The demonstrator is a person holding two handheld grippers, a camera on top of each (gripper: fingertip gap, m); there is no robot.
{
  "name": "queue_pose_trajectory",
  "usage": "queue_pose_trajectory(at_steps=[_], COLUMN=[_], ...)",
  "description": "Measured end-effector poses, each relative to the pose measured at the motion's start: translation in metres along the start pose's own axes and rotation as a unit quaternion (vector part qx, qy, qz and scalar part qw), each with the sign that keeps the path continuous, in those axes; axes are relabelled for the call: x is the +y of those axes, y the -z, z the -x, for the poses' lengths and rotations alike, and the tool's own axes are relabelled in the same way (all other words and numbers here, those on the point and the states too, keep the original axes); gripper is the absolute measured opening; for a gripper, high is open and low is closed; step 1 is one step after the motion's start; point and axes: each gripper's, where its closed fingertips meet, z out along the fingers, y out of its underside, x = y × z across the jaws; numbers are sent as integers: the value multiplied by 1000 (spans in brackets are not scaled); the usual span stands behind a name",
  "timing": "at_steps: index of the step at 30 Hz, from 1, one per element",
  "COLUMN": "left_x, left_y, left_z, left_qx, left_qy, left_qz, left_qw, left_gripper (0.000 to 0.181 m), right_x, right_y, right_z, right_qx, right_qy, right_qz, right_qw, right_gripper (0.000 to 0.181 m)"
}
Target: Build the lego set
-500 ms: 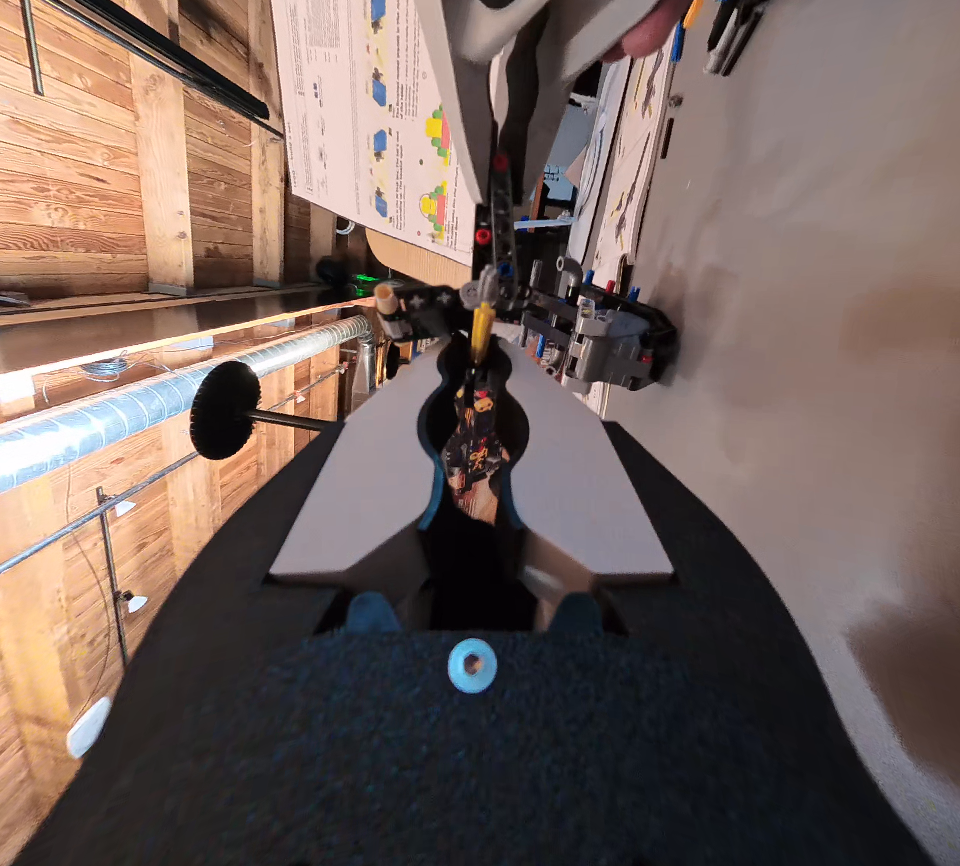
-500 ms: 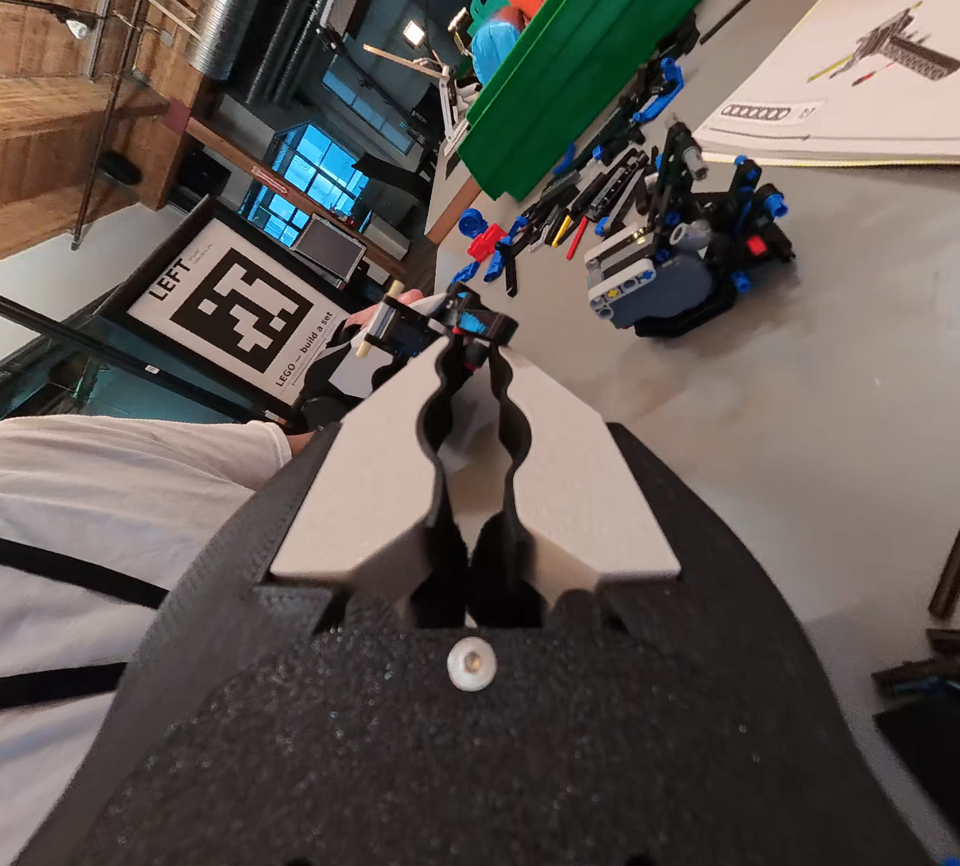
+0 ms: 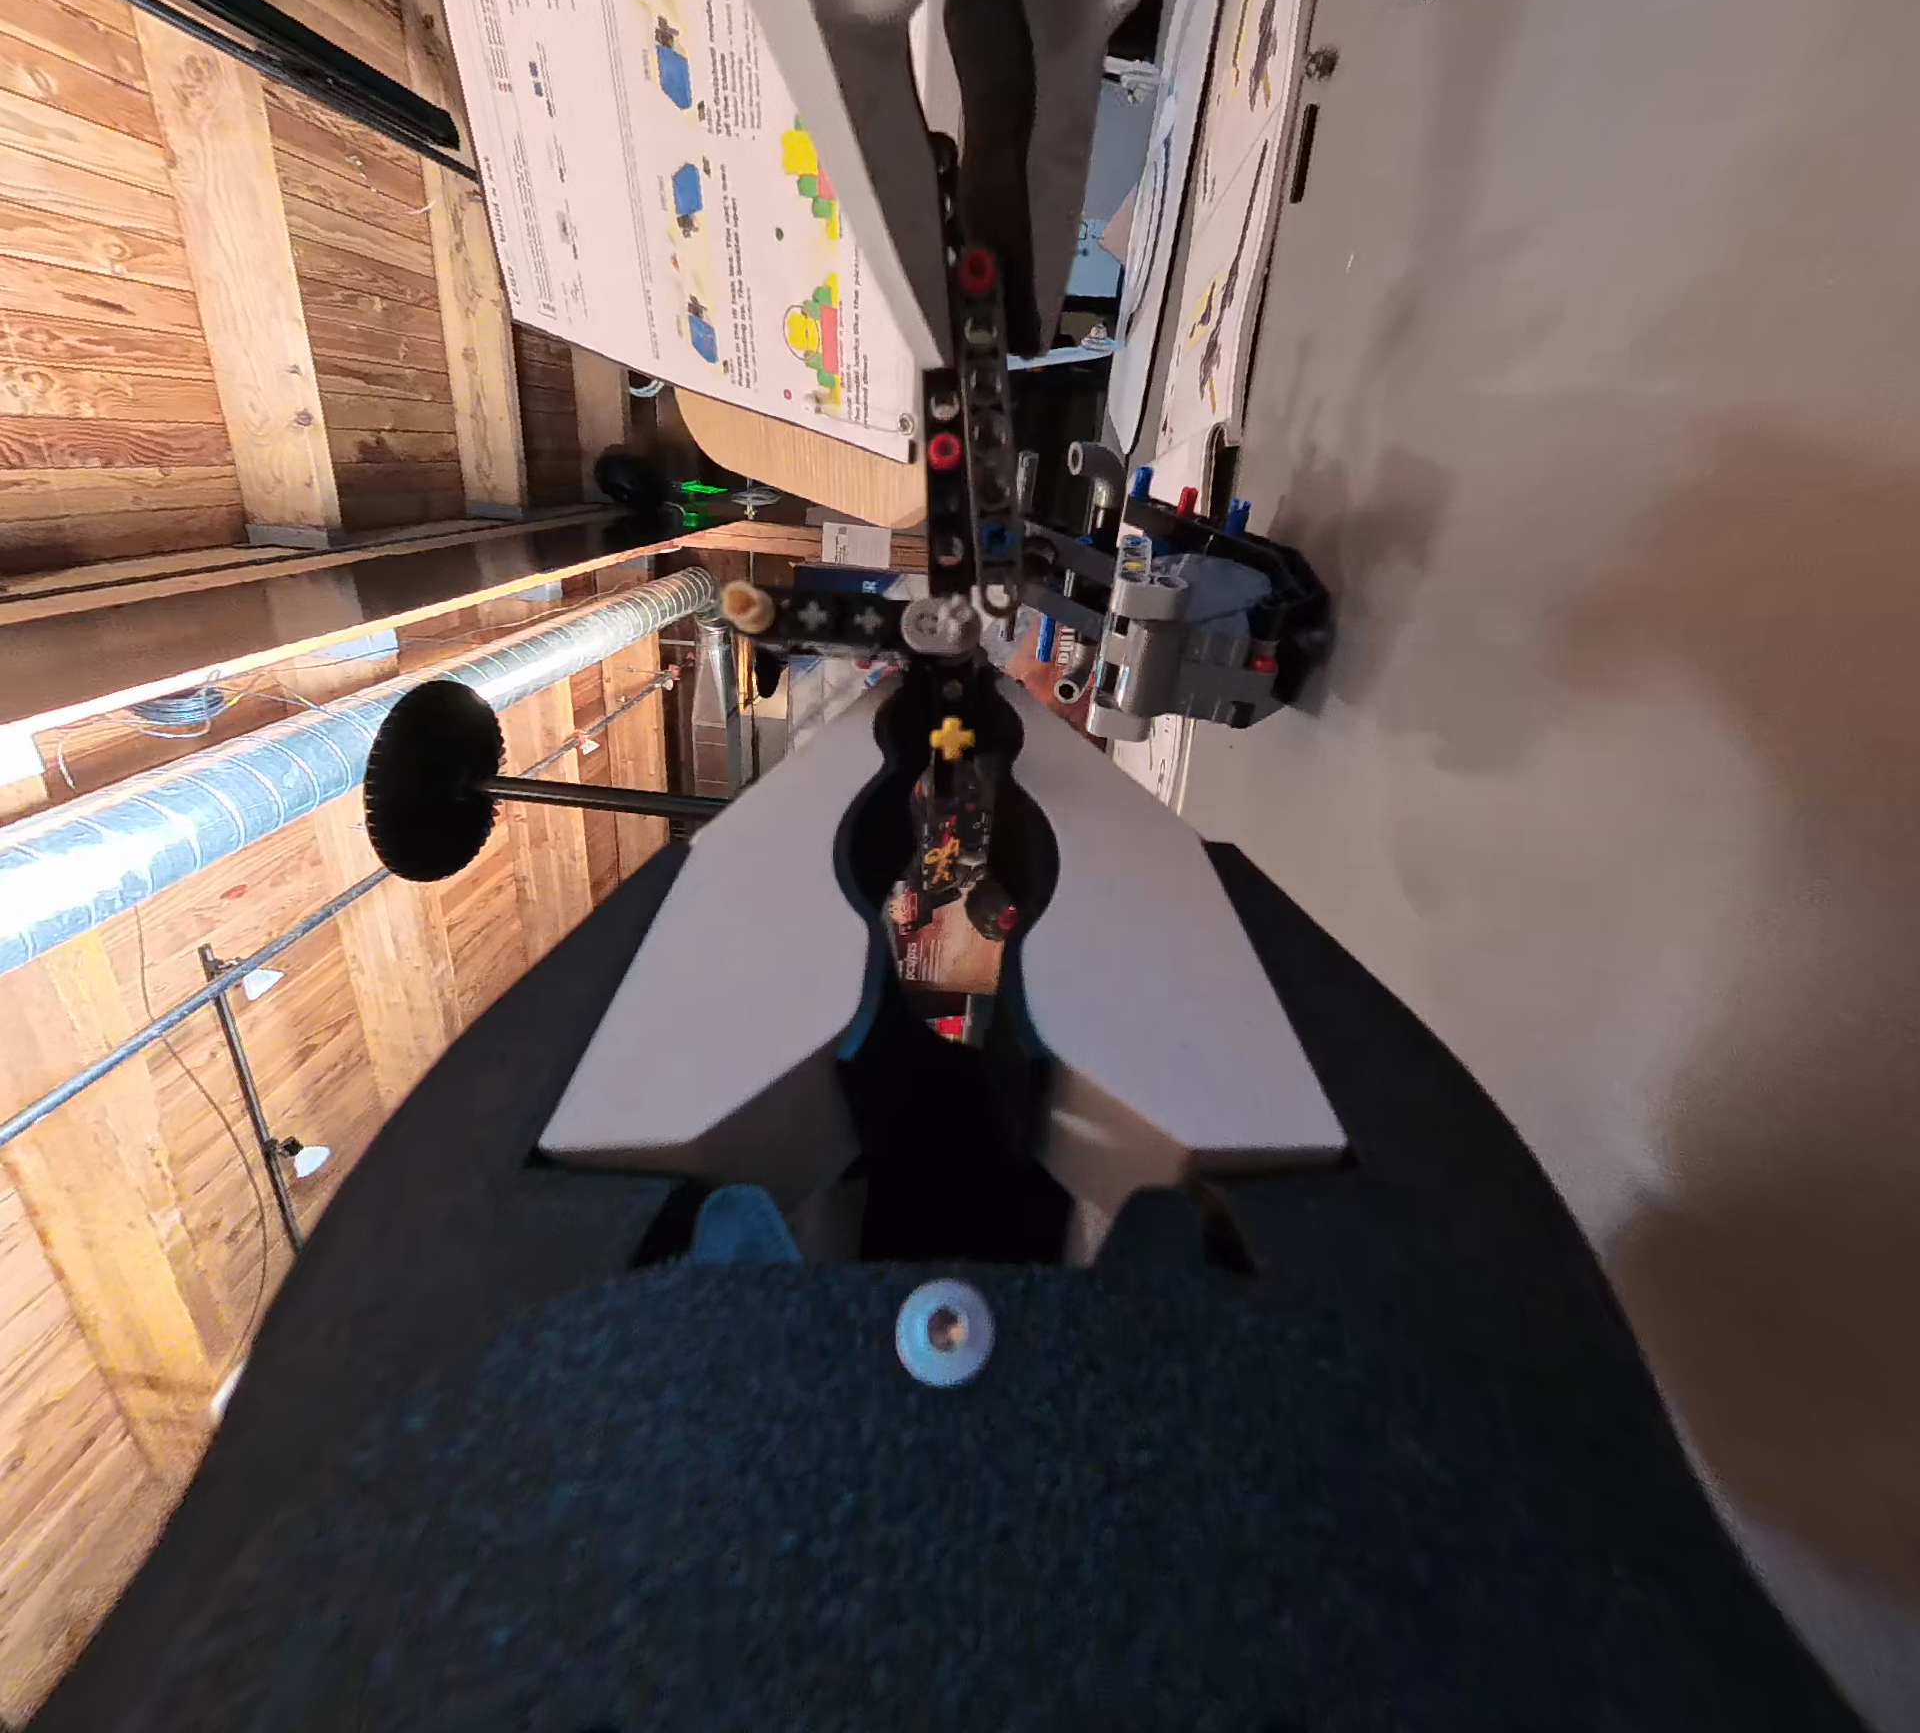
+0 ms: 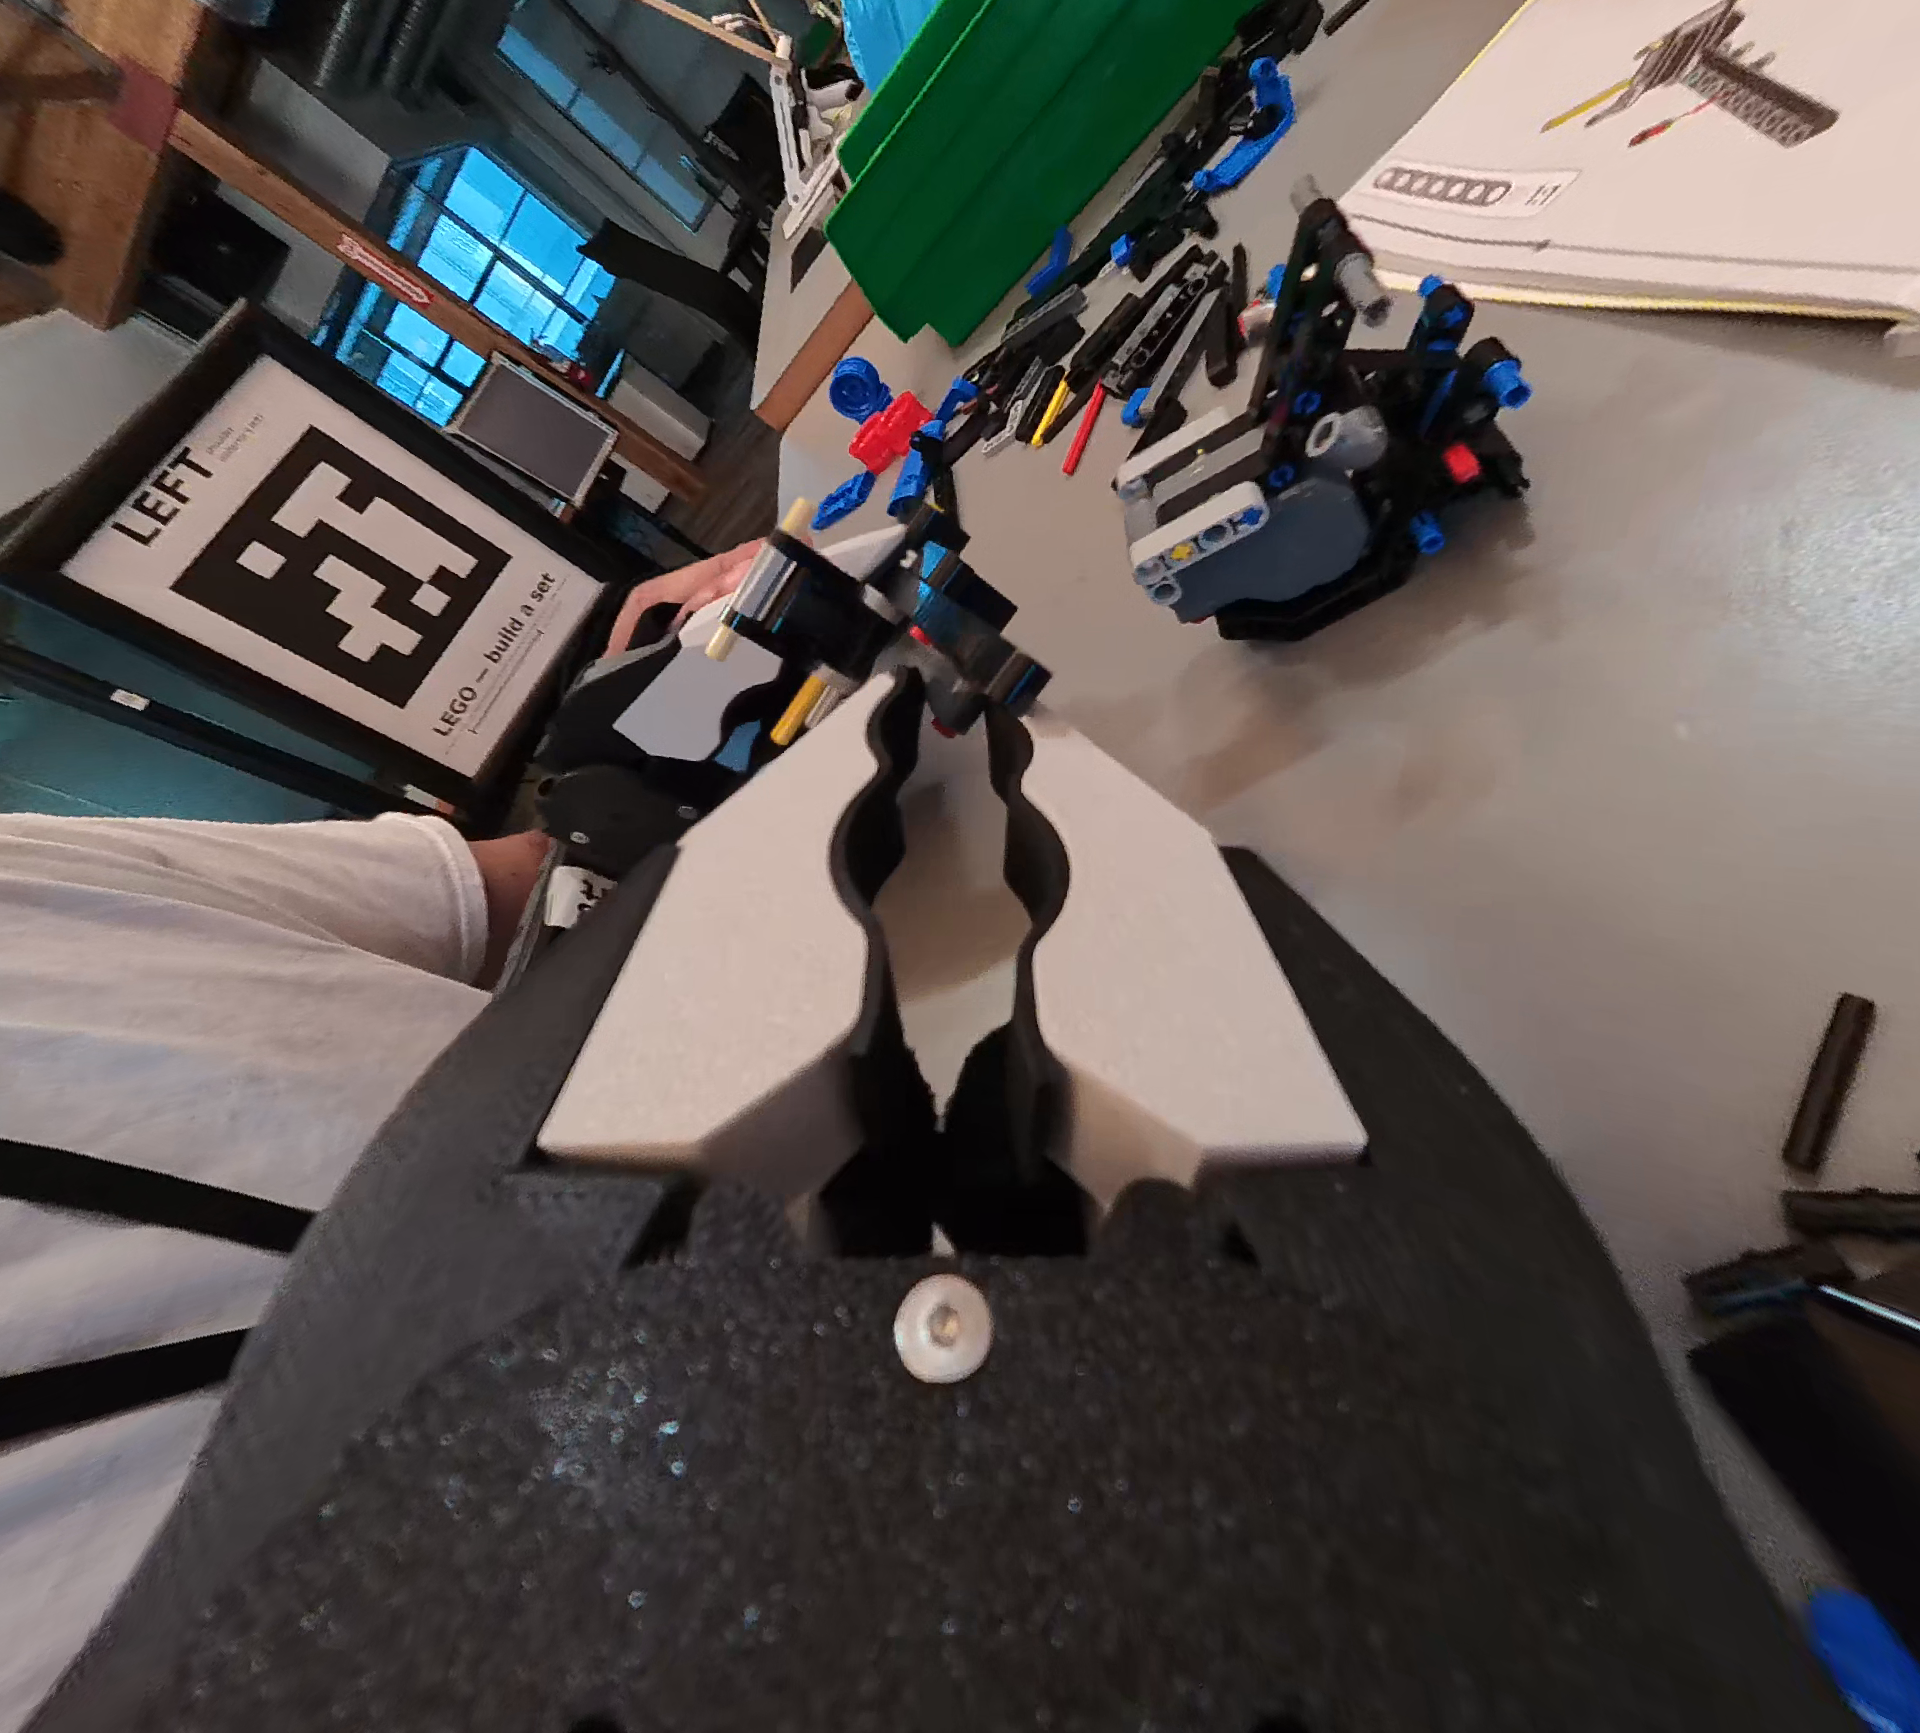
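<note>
In the left wrist view my left gripper [image 3: 948, 707] is shut on a small black Lego sub-assembly [image 3: 831, 618] with a yellow axle [image 3: 948, 738], a tan pin and a black gear [image 3: 431, 779] on a long axle sticking out left. My right gripper [image 3: 987, 333] comes in from above, shut on a black holed beam [image 3: 977, 436] with red pins; the beam's lower end meets the sub-assembly. In the right wrist view my right gripper [image 4: 951, 696] is shut on that beam [image 4: 977, 644], with the left gripper [image 4: 665, 717] just beyond. The partly built grey and black model [image 4: 1320, 488] stands on the table.
A pile of loose black, blue and red parts [image 4: 1091, 353] lies in front of a green bin [image 4: 1039, 73]. An open instruction booklet [image 4: 1662, 125] lies at the right. More dark parts [image 4: 1829, 1081] lie near the right edge. A printed sheet [image 3: 644, 125] hangs behind. Spacing between my two grippers at the tips: around 6 cm.
The right gripper and its beam have come closer to the left gripper's sub-assembly. The yellow axle, seen lengthwise before, now shows end-on. Both grips are unchanged.
</note>
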Motion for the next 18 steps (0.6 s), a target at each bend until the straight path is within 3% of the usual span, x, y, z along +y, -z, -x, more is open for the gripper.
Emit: queue_pose_trajectory(at_steps=[9, 18], left_x=[1, -4], left_y=[-1, -4], left_z=[1, -8], left_qx=[-7, 31], left_qy=[-12, 60], left_qz=[9, -9], left_qw=[1000, 998], left_gripper=[5, 13], right_x=[4, -4], right_y=[-1, 4], right_z=[0, 9], right_qx=[-40, 51], right_qy=[-56, 171], right_qz=[2, 14], right_qw=[998, 984], right_gripper=[9, 9])
